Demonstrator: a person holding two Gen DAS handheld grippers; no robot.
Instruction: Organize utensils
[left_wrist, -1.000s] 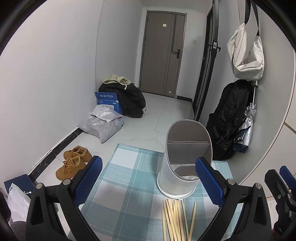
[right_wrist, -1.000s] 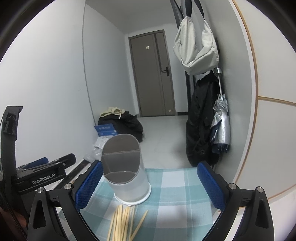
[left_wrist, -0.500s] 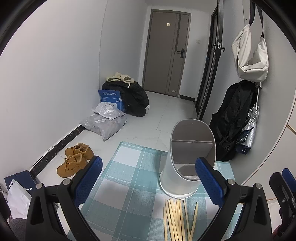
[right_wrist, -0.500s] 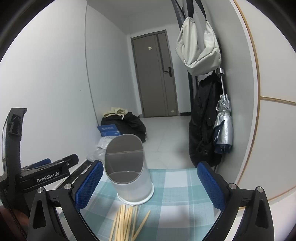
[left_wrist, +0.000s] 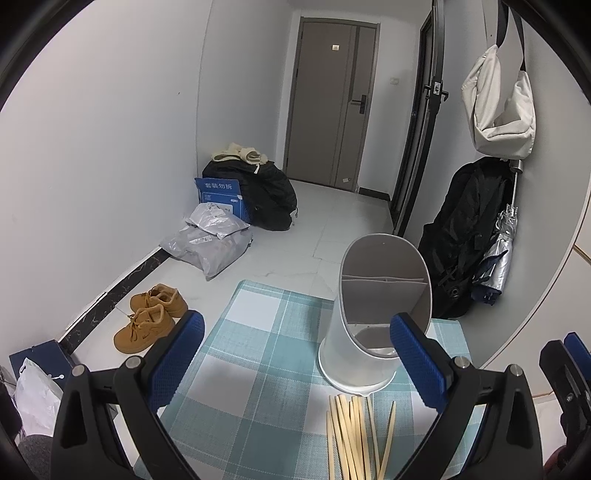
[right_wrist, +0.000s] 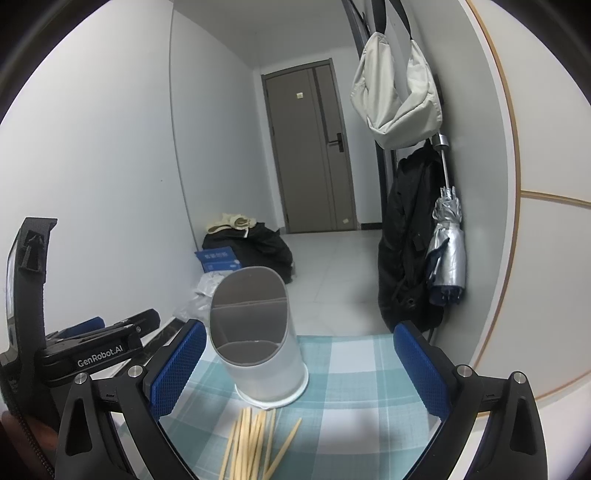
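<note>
Both tongs are hovering low over the near edge of the table, spread wide with nothing between the pads. The left gripper (left_wrist: 295, 365) is sitting slightly higher and farther back than a second ago: the holder is showing smaller and lower between its pads. The right gripper (right_wrist: 297, 367) is drawing back in the same way. Judgement: no pick has begun; both tools are lining up over the work.

The chopsticks (right_wrist: 255, 443) are lying in a loose fan on the checked tablecloth (left_wrist: 258, 354) at the near edge, tips pointing toward the holder, one stick splayed out to the right. They have not shifted. The nearest tips are reaching just short of the base of the utensil holder (left_wrist: 369, 332), or touching it; I cannot tell which.

The holder is standing upright toward the far right part of the table, its slanted mouth facing the tongs, divided by a partition into a front and a rear compartment. Both visible compartments are showing empty, so the sorting is still wholly ahead.

Room for moving: the cloth to the left of the sticks is lying open up to the far edge. On the right, the curved wall panel is crowding the table's right edge. Beyond the far edge, shoes (left_wrist: 151, 317) and bags (left_wrist: 210, 240) are sitting on the floor, well apart.
</note>
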